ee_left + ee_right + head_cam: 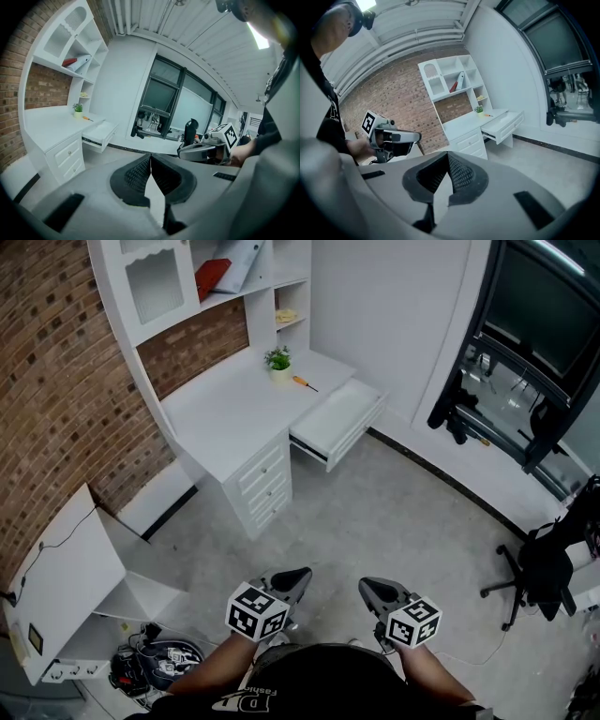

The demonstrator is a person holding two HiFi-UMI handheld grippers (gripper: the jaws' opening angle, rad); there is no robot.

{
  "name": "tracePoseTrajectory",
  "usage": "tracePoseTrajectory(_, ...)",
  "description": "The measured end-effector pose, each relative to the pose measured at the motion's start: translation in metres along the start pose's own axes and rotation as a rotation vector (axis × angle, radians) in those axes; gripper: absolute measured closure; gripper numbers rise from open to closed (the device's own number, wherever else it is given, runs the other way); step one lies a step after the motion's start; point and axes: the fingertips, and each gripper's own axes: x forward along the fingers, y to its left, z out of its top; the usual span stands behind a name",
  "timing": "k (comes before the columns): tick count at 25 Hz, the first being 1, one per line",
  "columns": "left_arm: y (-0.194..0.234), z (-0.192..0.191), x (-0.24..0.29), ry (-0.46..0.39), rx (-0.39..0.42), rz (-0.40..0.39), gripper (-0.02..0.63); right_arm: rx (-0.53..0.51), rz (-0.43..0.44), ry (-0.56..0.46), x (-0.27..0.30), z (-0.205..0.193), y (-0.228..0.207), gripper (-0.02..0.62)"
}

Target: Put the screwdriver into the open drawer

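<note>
Approaching seems the step in hand: the left gripper [292, 579] and right gripper [371, 591] are held closed, empty, well apart from the desk [225, 409], where the screwdriver [304, 382] lies near the open drawer [339, 418]. Next, jaws must be opened around it.

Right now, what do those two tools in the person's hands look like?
The left gripper and right gripper are both grey and taper to a point, with black ribbed pads inside. Each carries a white cube printed with black square markers. The person wears a black shirt with white lettering.
</note>
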Motion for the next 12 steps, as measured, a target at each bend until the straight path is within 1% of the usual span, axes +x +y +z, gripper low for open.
tracePoseTrajectory(9, 0.059, -0.010, -0.053, 0.008, -0.007, 0.036, 0.588, -0.003, 0.012, 0.009, 0.061, 0.002, 0.041, 0.592)
tracePoseTrajectory(12, 0.077, -0.017, -0.066, 0.015, -0.022, 0.042, 0.588, 0.004, 0.014, 0.017, 0.077, -0.003, 0.055, 0.592)
